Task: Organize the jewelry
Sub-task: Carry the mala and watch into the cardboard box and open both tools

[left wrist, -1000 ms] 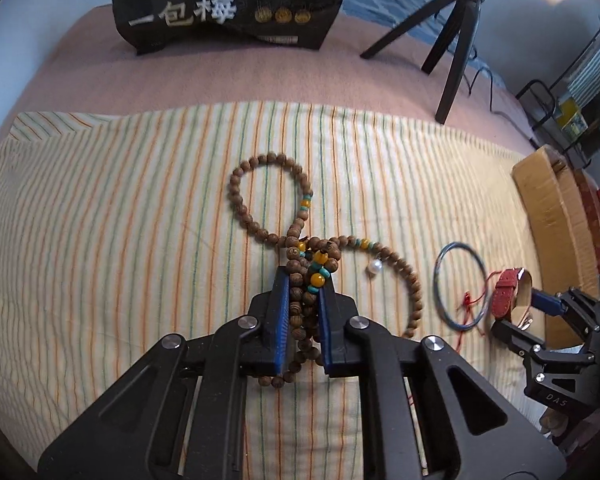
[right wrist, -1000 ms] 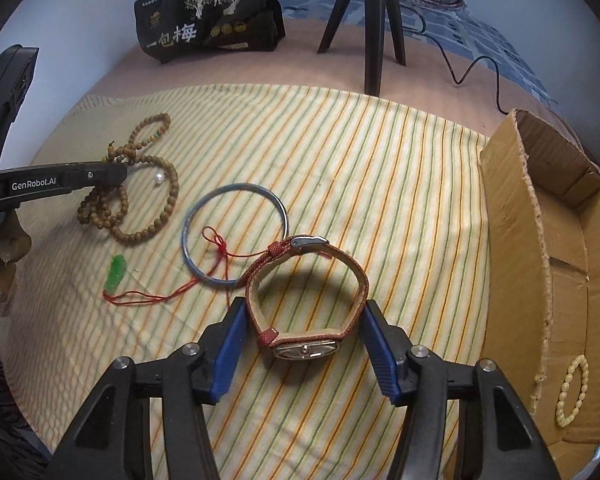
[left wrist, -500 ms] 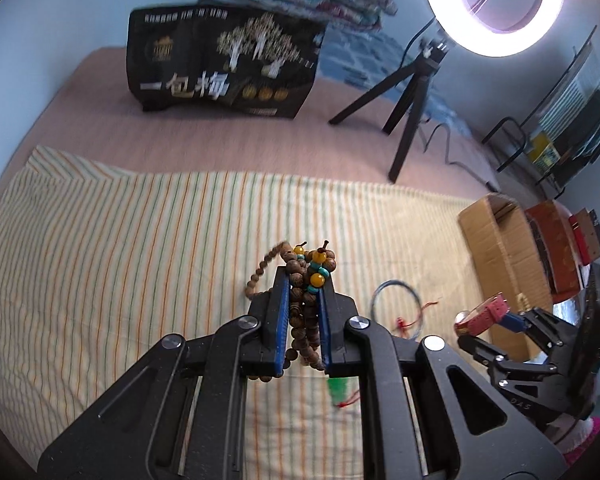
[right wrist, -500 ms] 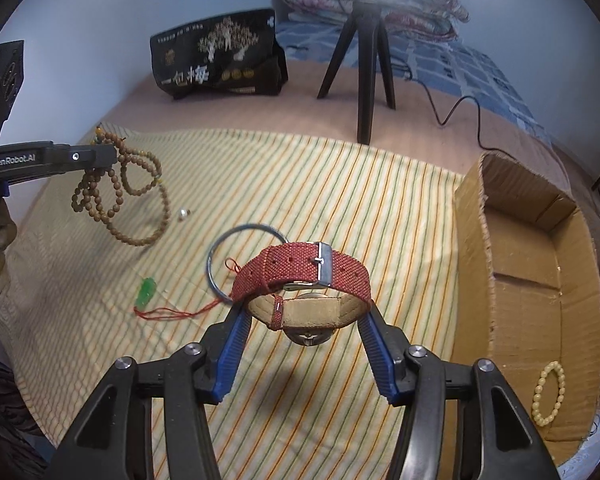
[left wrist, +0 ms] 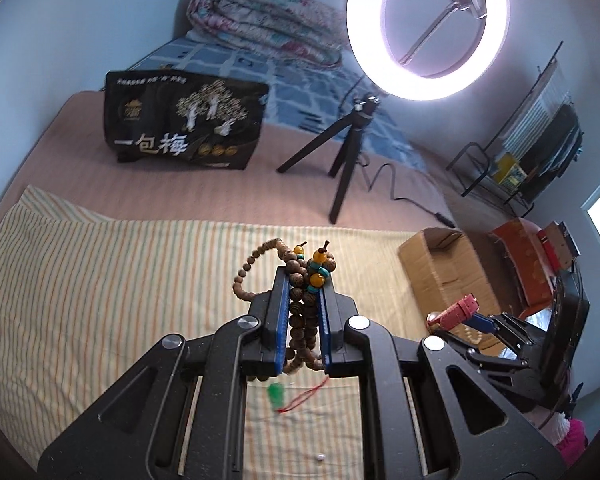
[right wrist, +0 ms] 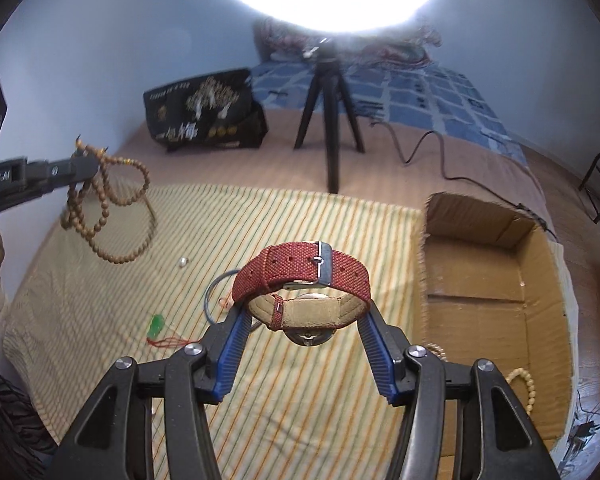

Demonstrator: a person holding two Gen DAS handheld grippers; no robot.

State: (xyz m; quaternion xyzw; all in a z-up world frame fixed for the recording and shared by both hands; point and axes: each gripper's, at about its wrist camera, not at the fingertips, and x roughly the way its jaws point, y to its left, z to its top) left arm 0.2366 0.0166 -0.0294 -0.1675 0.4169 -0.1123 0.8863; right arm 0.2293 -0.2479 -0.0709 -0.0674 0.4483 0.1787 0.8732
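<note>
Above the striped cloth [right wrist: 300, 216] on the bed, we hold one claw in each hand. Our left claw [left wrist: 303, 280] is pressed nearly together, pinching a wooden bead strand [left wrist: 300, 312] whose loops dangle clear of the cloth. Our right claw [right wrist: 306, 312] stands half spread, gripping a red watch [right wrist: 304, 272] by the two sides of its strap, lifted in the air. On the cloth below lie a blue bangle [right wrist: 212, 292] at nine o'clock from the watch, a green pendant [right wrist: 156, 325] on red cord at eight o'clock, and a small pearl [right wrist: 183, 262]. At three o'clock sits an open cardboard box [right wrist: 480, 236] holding a pale bead bracelet [right wrist: 528, 392].
</note>
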